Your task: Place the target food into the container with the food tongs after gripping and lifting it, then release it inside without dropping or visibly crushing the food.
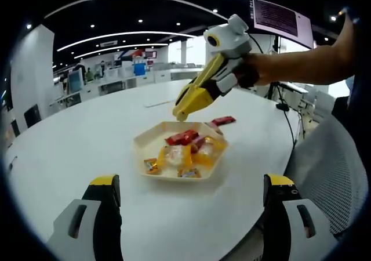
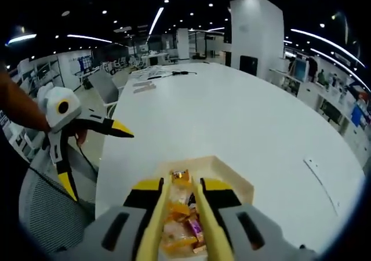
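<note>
right tool (image 1: 181, 115) angled down over tray (image 1: 152, 136), left tool (image 1: 191, 187) wide

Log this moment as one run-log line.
right hand-held gripper: over tray, nearly shut, nothing gripped | left hand-held gripper: open, idle | wrapped snacks: in tray

No writing can be read. The monitor (image 1: 282, 18) at one o'clock in the left gripper view carries lines of text, too small to make out.
</note>
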`<state>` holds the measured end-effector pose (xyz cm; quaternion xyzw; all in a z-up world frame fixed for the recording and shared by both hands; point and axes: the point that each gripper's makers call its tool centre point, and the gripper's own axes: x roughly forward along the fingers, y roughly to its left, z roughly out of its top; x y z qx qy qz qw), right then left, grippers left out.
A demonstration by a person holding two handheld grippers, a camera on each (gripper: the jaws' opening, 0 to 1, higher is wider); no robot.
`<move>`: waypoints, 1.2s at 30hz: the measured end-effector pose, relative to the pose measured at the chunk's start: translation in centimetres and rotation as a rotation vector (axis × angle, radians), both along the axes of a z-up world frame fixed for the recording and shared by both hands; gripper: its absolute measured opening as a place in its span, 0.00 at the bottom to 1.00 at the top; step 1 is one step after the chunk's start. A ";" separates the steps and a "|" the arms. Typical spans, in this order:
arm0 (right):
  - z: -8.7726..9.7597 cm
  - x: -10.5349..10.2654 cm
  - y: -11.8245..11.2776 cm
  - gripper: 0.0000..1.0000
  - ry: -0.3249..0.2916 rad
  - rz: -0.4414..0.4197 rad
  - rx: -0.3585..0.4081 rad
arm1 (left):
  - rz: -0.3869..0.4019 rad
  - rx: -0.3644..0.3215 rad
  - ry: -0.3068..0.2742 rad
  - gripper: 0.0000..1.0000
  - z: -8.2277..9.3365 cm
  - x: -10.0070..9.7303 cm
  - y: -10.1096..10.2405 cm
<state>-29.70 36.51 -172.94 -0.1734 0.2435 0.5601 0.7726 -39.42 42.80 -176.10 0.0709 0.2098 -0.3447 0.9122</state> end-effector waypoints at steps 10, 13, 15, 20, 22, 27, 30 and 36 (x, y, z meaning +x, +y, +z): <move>1.9 -0.1 -0.3 0.26 -0.059 0.031 0.078 | 0.000 -0.001 -0.001 1.00 0.0 0.0 0.0; 2.3 0.0 -0.9 0.27 -0.069 0.022 0.082 | 0.000 -0.002 -0.001 1.00 0.1 0.0 0.0; 2.5 0.1 -1.4 0.27 -0.073 0.012 0.090 | 0.002 -0.004 -0.003 1.00 0.1 0.0 0.0; 3.0 0.6 -2.9 0.27 -0.088 -0.018 0.101 | 0.006 -0.007 -0.005 1.00 0.2 0.1 0.1; 3.3 0.7 -3.5 0.27 -0.095 -0.030 0.106 | 0.006 -0.008 -0.006 1.00 0.2 0.1 0.1; 3.7 1.3 -5.3 0.26 -0.113 -0.074 0.124 | 0.007 -0.009 -0.009 1.00 0.3 0.1 0.1; 3.7 1.3 -6.4 0.27 -0.117 -0.092 0.123 | 0.008 -0.011 -0.009 1.00 0.3 0.1 0.2; 3.6 1.2 -8.7 0.27 -0.128 -0.123 0.124 | 0.009 -0.012 -0.010 1.00 0.3 0.1 0.2</move>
